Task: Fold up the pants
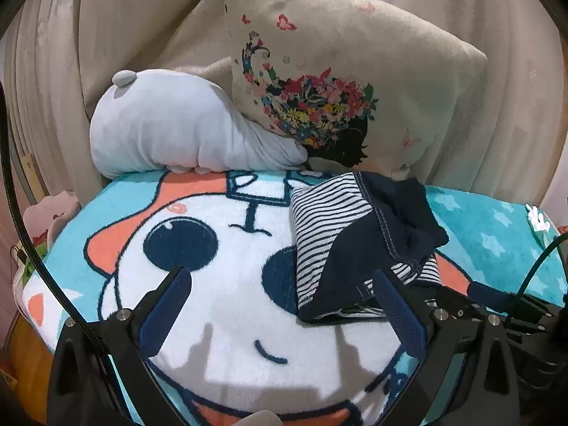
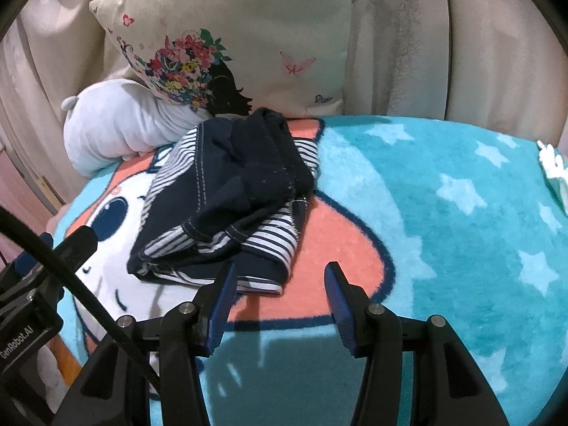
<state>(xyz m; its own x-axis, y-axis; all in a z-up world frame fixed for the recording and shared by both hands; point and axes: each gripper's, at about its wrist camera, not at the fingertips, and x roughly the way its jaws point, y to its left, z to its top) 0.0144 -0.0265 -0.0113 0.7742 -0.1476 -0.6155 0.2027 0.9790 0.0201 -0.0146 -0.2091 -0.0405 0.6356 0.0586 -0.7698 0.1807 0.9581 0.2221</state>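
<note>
the small navy cotton pants with a navy-and-white striped lining [image 2: 227, 198] lie in a loose, rumpled heap on the fleece cartoon-print blanket in turquoise, white and coral [image 2: 461, 220]. the heap sits toward the far side of the blanket, just in front of the beige cushion with a floral silhouette print [image 2: 227, 35] and near the pale grey plush toy [image 1: 170, 127]. parts of the garment are turned back so the striped lining shows; the white-stitched hems face the grippers.

the left gripper [image 1: 280, 301] has its jaws spread wide with nothing between them; its right finger stands just beside the near corner of the pants, and contact cannot be confirmed. the right gripper [image 2: 280, 294] has its jaws parted and empty, hovering at the near striped edge, with the left finger tip at or just over that edge.

handling judgement: the fabric is light, soft and limp. it will sag and bunch when lifted, and it may drag on the fleece pile rather than slide. nothing here is fragile.

recommended hold: pinch the stitched hem or waistband, where layers are doubled and firmer. take one corner per gripper, well apart, to spread the garment flat before folding. a pinch on the loose middle would likely catch only one layer.
</note>
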